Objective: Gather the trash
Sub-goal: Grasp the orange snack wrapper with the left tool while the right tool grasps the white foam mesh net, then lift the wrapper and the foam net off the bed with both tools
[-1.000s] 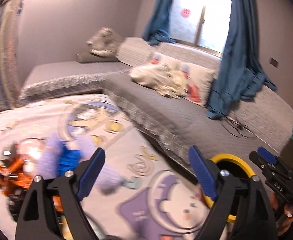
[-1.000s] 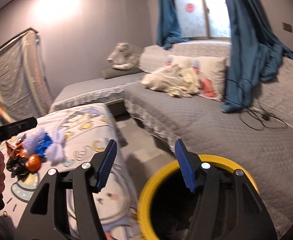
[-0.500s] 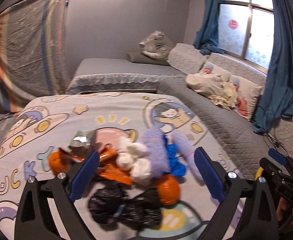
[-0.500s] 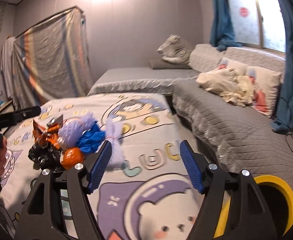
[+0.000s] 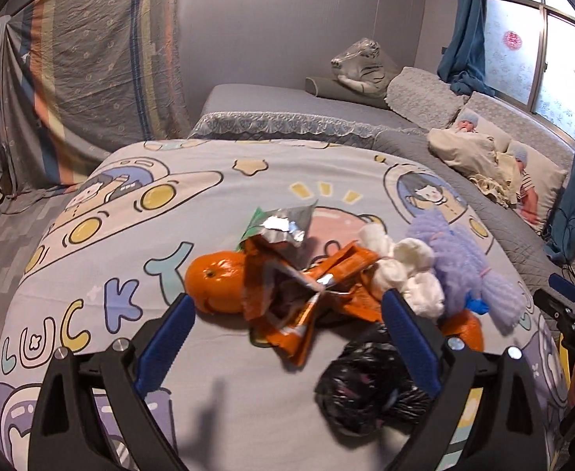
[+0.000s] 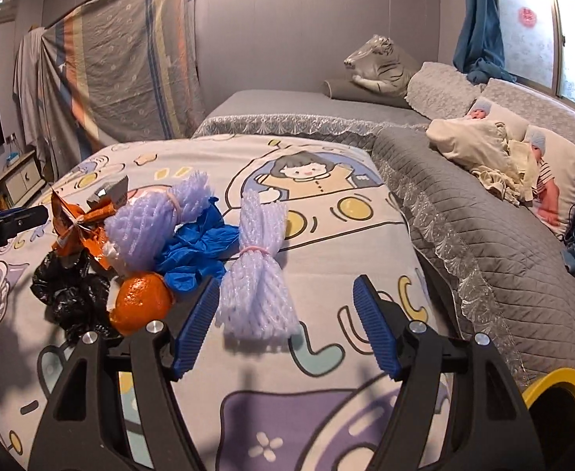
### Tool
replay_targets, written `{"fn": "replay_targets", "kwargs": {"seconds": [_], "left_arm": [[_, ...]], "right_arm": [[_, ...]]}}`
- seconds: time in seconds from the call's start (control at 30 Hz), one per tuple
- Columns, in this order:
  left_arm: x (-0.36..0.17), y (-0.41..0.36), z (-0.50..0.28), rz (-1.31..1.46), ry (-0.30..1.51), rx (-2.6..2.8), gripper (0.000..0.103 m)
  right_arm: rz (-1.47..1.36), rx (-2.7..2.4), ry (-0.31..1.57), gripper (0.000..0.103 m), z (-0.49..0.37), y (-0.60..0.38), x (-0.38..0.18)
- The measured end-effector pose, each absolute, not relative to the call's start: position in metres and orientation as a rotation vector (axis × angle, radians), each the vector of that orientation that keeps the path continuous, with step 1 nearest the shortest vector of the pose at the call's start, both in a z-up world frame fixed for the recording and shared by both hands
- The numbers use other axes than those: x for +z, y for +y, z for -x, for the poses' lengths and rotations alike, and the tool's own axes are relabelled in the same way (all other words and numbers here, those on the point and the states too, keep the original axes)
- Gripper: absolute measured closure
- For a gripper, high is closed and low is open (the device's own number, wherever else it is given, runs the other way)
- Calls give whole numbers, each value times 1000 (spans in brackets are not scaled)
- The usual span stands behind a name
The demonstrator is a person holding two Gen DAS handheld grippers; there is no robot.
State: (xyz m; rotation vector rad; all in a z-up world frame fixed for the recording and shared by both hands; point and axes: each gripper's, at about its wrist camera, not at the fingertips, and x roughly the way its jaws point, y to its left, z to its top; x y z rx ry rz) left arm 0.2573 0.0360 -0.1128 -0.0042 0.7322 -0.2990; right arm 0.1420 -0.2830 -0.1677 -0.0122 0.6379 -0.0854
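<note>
Left wrist view: trash pile on cartoon sheet is now filling the frame, closer than earlier.
Yellow bin: sitting lower right, shrinking from before.
Left gripper: gaping wide, holding nothing.
Right gripper: spread wide, hovering before foam net.

In the left wrist view, the second orange sat mostly hidden behind the left gripper's right finger, and the blue glove showed only as a scrap under the purple foam net. In the right wrist view, the yellow-rimmed bin was cut off at the lower right edge, and the crumpled tissue was nearly buried under another purple net.
</note>
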Motion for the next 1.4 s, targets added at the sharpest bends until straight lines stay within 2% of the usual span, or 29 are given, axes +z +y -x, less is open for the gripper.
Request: {"fn": "replay_targets", "kwargs": {"seconds": [0.73, 0.97, 1.0, 1.07, 1.2, 1.4], "left_arm": [[-132, 46, -297, 10, 759, -302, 14], [-137, 40, -309, -11, 782, -289, 29], [-138, 38, -310, -28, 779, -284, 34], [-137, 35, -310, -47, 773, -282, 43], [-134, 30, -308, -75, 766, -280, 57], [-135, 30, -309, -79, 769, -259, 63]], "right_arm": [[10, -51, 754, 35, -202, -277, -187], [-19, -58, 801, 36, -219, -282, -196], [-22, -57, 808, 37, -221, -282, -197], [-22, -55, 818, 46, -224, -281, -199], [-17, -50, 841, 55, -227, -279, -204], [-32, -62, 863, 65, -230, -283, -209]]}}
